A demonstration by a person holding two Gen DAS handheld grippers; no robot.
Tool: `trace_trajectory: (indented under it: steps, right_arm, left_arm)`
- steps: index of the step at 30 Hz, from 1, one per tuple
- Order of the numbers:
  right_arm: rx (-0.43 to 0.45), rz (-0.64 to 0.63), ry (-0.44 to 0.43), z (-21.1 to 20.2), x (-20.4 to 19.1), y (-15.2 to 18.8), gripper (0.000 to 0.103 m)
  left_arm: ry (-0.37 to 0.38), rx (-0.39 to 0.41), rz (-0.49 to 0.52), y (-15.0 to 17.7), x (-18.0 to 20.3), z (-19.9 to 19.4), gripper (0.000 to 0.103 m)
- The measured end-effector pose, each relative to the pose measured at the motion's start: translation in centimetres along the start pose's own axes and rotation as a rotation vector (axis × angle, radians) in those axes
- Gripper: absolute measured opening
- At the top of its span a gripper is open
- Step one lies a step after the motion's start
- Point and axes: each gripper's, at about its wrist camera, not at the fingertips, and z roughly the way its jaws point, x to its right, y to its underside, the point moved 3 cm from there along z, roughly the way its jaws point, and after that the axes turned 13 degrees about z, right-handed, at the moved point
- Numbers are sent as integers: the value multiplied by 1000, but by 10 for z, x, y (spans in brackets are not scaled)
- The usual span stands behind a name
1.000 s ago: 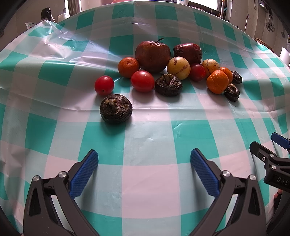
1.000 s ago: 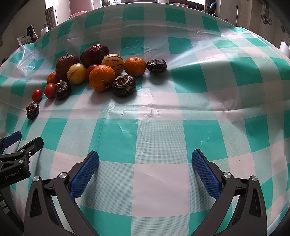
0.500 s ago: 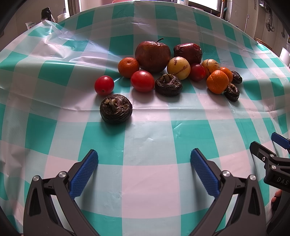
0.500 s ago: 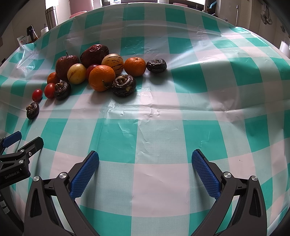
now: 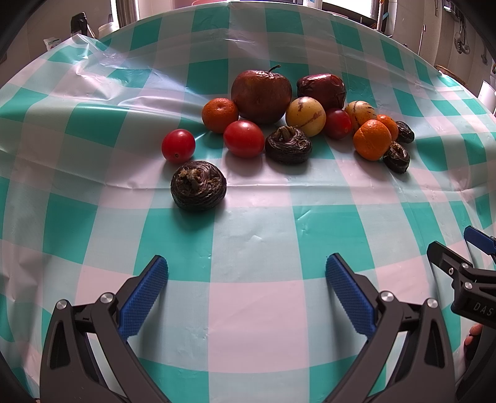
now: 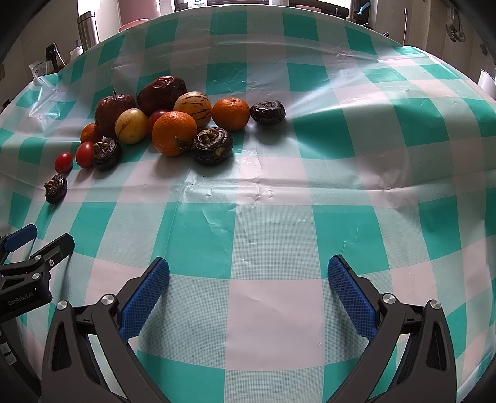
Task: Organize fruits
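Left wrist: fruits (image 5: 288, 124), claws seemingly unmoved.

On the checked tablecloth (image 5: 248, 316) we count a clustered row of fruit: large red apple (image 5: 261, 91), tomatoes, mandarins. Nearest us, one dark water chestnut (image 5: 198, 185) lies apart. Our left gripper (image 5: 246, 276) spreads wide, empty.

A teal-and-white checked plastic tablecloth (image 6: 279, 223) covers the table, creased and glossy in places. Beyond its far left edge stand a steel flask (image 6: 87, 30) and a small printed packet (image 6: 38, 68). A pink container (image 6: 136, 14) stands behind the far edge.
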Motion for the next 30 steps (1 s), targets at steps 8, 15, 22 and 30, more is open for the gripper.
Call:
trace_trajectory:
  steps: [8, 15, 22, 30]
  right_arm:
    - [0, 0, 0, 0, 0, 0, 99]
    - [0, 0, 0, 0, 0, -1, 99]
    - [3, 13, 11, 0, -1, -3, 99]
    - [3, 12, 11, 0, -1, -1, 99]
  left_arm:
    - [0, 0, 0, 0, 0, 0, 102]
    - [-2, 0, -6, 0, 0, 0, 102]
    - [57, -12, 62, 8, -13, -4, 102]
    - [167, 63, -78, 31, -84, -19, 102]
